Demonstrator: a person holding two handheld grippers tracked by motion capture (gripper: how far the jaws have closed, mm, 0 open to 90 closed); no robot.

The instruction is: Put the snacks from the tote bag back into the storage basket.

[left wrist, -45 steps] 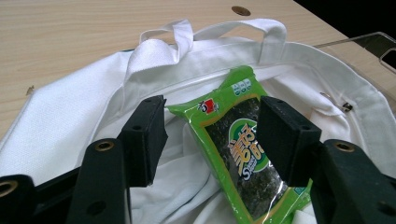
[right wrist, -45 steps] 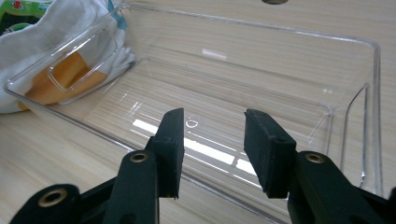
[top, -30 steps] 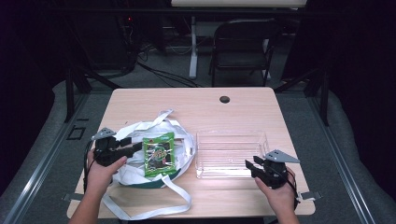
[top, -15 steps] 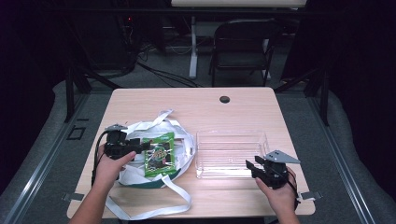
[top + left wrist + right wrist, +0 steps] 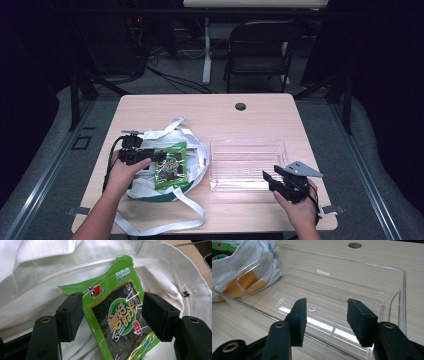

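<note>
Left gripper (image 5: 111, 315) is opening around the seaweed packet (image 5: 117, 312) on the tote bag (image 5: 195, 150) — right gripper (image 5: 325, 320), at four o'clock, is widening by the unfilled clear bin (image 5: 247, 162).

high view looks down over the table (image 5: 210, 112); both gripper views sit close, sharing the clear bin (image 5: 362, 267).

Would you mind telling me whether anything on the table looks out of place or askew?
Only mildly: the green snack packet lies tilted and crinkled on the rumpled white bag, whose straps trail loosely across the table. The clear bin sits square and undamaged.
</note>
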